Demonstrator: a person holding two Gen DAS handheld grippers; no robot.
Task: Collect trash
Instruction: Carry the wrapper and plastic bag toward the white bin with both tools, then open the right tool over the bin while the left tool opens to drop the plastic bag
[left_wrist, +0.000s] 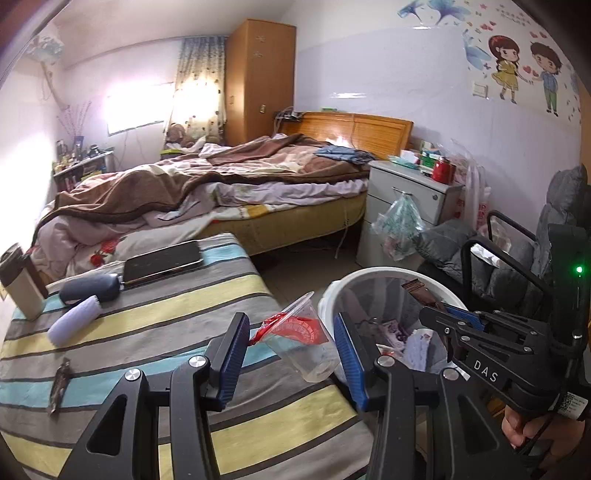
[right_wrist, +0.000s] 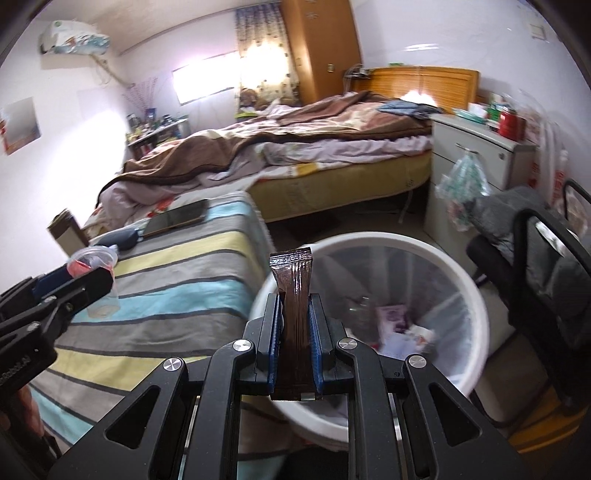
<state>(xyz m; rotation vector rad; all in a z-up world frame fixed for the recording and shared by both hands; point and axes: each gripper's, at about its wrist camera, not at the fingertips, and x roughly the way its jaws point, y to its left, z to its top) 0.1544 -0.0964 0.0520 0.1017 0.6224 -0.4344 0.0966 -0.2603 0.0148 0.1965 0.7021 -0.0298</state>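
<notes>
My left gripper (left_wrist: 291, 325) is open around a clear plastic cup (left_wrist: 308, 347) with a torn red lid that stands tilted at the right edge of the striped table (left_wrist: 159, 332); its pads do not touch the cup. My right gripper (right_wrist: 295, 317) is shut on a brown snack wrapper (right_wrist: 293, 295) and holds it upright over the near rim of the white trash bin (right_wrist: 476, 306). The bin, lined with a clear bag, holds several scraps and also shows in the left wrist view (left_wrist: 373, 271). Another small brown wrapper (left_wrist: 60, 384) lies on the table at the left.
On the table lie a phone (left_wrist: 162, 260), a dark case (left_wrist: 90, 290), a white roll (left_wrist: 74, 321) and a beige box (left_wrist: 22, 288). A black chair with grey cushion (right_wrist: 546, 266) stands right of the bin. A bed (left_wrist: 207, 184) and a nightstand (left_wrist: 406, 199) are behind.
</notes>
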